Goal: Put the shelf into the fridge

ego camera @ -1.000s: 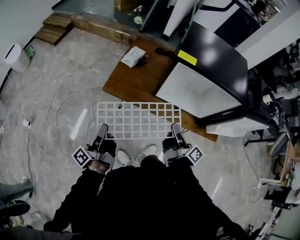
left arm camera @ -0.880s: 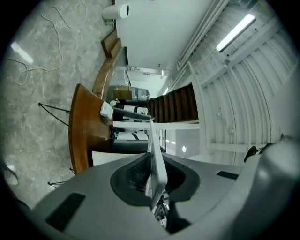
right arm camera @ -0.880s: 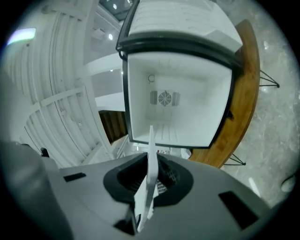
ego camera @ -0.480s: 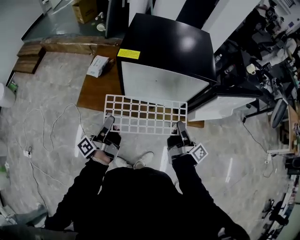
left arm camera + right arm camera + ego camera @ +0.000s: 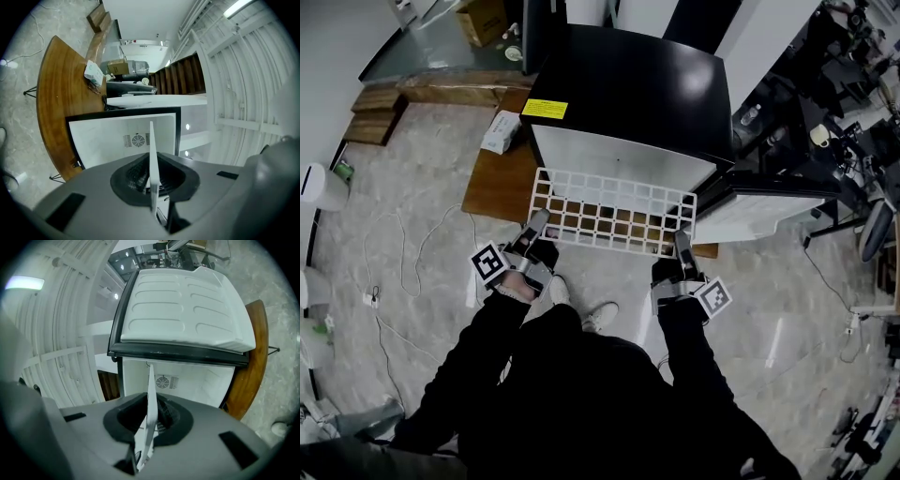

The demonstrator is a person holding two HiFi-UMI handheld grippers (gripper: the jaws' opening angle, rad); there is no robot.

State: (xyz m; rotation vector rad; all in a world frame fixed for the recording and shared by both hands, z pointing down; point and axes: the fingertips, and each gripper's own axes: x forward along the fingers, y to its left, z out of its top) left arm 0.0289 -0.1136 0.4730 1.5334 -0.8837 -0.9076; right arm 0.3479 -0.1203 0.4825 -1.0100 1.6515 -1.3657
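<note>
Only the head view shows the whole white wire shelf (image 5: 614,199). It is held about level between the left gripper (image 5: 536,225) and the right gripper (image 5: 682,246). Its far edge lies ahead of both grippers, at the open front of the fridge (image 5: 628,84). In the two gripper views the shelf is seen edge-on, as a thin white strip, and beyond it is the white inside of the fridge with a round fan grille (image 5: 138,140). The right gripper view alone shows the ribbed inner side of the open door (image 5: 183,310) above the jaws. A yellow label (image 5: 544,109) sits on the black fridge top, but its writing is too small to read. Each gripper's jaws are nearly together and clamp the near edge of the shelf, one close to each corner.
</note>
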